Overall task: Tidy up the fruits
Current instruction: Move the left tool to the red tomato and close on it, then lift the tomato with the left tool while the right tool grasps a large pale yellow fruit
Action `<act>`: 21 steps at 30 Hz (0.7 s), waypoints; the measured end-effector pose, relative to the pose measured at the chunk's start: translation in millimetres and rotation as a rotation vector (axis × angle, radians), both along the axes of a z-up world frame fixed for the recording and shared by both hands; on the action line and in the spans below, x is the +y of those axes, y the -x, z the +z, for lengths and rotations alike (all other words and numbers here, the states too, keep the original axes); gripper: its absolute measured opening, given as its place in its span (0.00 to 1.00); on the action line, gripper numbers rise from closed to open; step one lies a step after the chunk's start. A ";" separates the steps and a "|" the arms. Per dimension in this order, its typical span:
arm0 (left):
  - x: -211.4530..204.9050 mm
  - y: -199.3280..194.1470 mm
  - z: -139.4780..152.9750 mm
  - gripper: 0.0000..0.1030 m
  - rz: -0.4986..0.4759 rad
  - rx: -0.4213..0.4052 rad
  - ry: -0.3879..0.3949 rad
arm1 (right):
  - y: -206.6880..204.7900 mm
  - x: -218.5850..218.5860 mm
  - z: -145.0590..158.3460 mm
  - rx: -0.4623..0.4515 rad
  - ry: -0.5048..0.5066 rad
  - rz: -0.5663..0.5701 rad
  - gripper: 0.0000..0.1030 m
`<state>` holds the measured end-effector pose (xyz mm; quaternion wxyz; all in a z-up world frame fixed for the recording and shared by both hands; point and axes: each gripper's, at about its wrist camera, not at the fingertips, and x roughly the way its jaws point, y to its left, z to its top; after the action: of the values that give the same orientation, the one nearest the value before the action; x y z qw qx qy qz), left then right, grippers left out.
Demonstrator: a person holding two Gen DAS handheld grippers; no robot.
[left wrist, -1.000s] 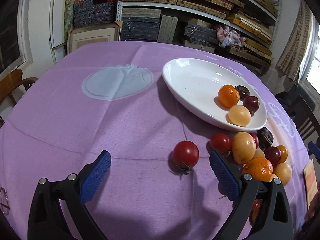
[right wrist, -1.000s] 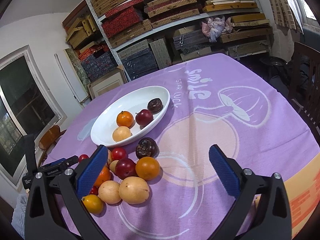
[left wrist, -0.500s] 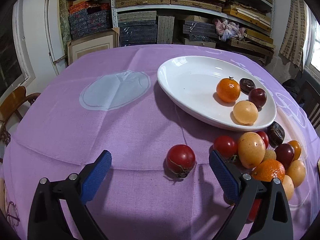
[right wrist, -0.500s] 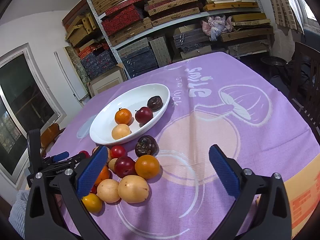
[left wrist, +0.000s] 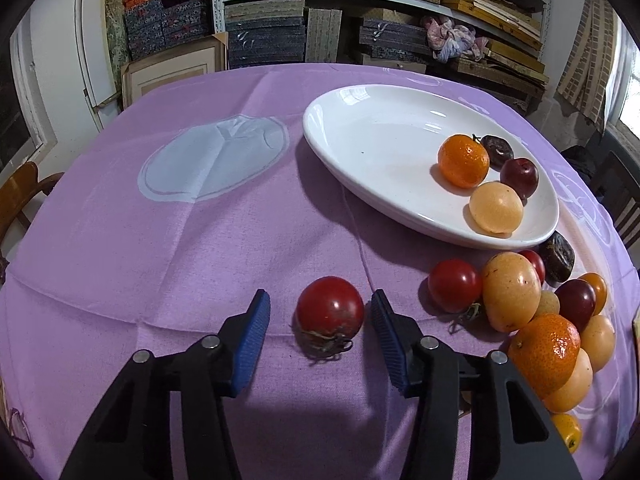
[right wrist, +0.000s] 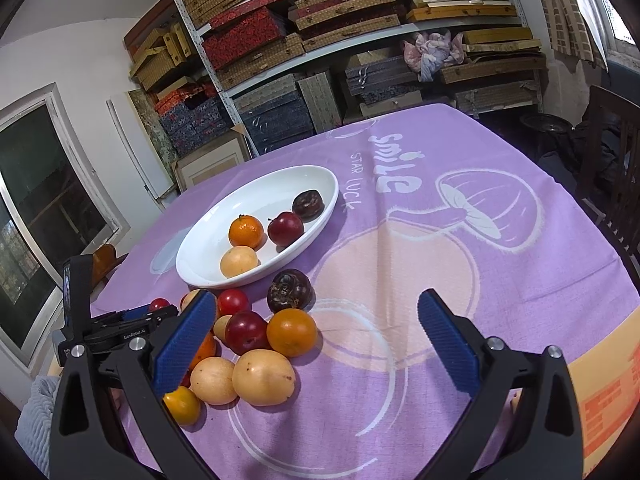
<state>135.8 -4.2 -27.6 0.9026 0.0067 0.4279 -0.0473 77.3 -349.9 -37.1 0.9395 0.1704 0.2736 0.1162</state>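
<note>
The left gripper (left wrist: 320,320) was closing around a lone red tomato (left wrist: 330,312) on the purple tablecloth (left wrist: 160,240), left of the fruit pile (left wrist: 528,312) below the white dish (left wrist: 360,148), while the right gripper (right wrist: 316,344) stood wide, empty.

The right gripper (right wrist: 316,344) hangs wide open over the purple tablecloth (right wrist: 500,280), nothing between its blue pads. A white oval dish (right wrist: 208,240) toward the table's far left edge holds four fruits; a loose fruit pile (right wrist: 256,344) lies just beside its near rim.
</note>
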 end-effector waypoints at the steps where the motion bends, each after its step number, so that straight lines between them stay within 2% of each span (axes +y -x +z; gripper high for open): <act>1: -0.3 -0.3 0.5 0.43 -0.018 -0.002 0.020 | 0.2 0.4 -0.3 0.000 0.003 0.001 0.96; 3: 0.1 0.3 1.0 0.30 -0.044 -0.004 0.050 | 0.5 0.6 -1.2 -0.001 0.008 0.001 0.96; 7: 3.7 3.9 1.0 0.30 -0.061 -0.003 0.088 | 0.6 0.9 -1.5 -0.001 0.007 0.002 0.96; 10: 5.0 12.0 2.7 0.30 -0.061 -0.017 0.064 | 0.2 5.1 -0.9 0.011 0.008 0.041 0.96; 12: 6.8 20.0 5.3 0.30 -0.049 -0.038 0.032 | 1.9 16.2 0.6 0.031 0.055 0.100 0.96; 15: 12.0 30.9 8.2 0.30 -0.029 -0.059 -0.001 | 14.1 40.7 1.7 0.029 0.201 0.157 0.96; 18: 20.0 34.6 10.5 0.30 -0.009 -0.069 0.004 | 23.4 60.3 -2.9 0.023 0.304 0.183 0.95; 20: 22.0 35.0 12.1 0.30 -0.004 -0.076 0.010 | 21.3 71.5 -10.6 0.050 0.356 0.197 0.81; 21: 22.3 35.8 12.3 0.30 -0.006 -0.077 0.011 | 16.3 75.1 -14.9 0.074 0.367 0.208 0.64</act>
<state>100.0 18.1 -15.4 0.9182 0.0050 0.3926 -0.0521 61.0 -274.8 -52.1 0.9270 -0.0287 0.3405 0.1545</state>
